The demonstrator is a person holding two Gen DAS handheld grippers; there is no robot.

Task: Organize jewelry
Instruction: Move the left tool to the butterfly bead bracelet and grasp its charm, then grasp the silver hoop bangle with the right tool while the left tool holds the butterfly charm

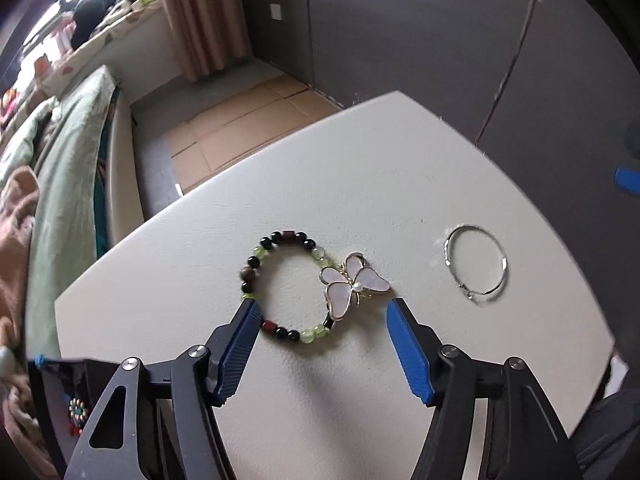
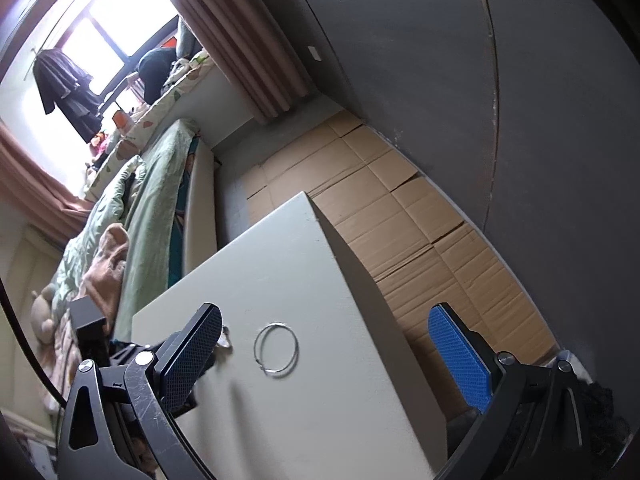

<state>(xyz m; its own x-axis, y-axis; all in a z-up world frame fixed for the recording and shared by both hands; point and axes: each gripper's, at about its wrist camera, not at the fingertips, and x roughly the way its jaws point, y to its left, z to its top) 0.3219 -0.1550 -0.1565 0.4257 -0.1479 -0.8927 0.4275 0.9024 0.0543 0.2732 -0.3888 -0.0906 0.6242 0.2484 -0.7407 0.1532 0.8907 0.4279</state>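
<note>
A beaded bracelet (image 1: 256,256) of black, green and dark red beads lies on the white table (image 1: 360,176). A pink butterfly hair clip (image 1: 352,284) lies over its right side. A thin silver bangle (image 1: 476,262) lies further right; it also shows in the right wrist view (image 2: 277,350). My left gripper (image 1: 322,310) is open, low over the table, its fingers either side of the bracelet's near part and the clip. My right gripper (image 2: 326,318) is open and empty, above the bangle. The clip's edge (image 2: 225,338) peeks past the right gripper's left finger.
A dark open box (image 1: 68,396) with small colourful jewelry sits at the table's left near corner. A bed with green bedding (image 2: 152,200) stands to the left. Flattened cardboard (image 2: 400,220) covers the floor beyond the table's far and right edges. A grey wall (image 2: 520,100) is behind.
</note>
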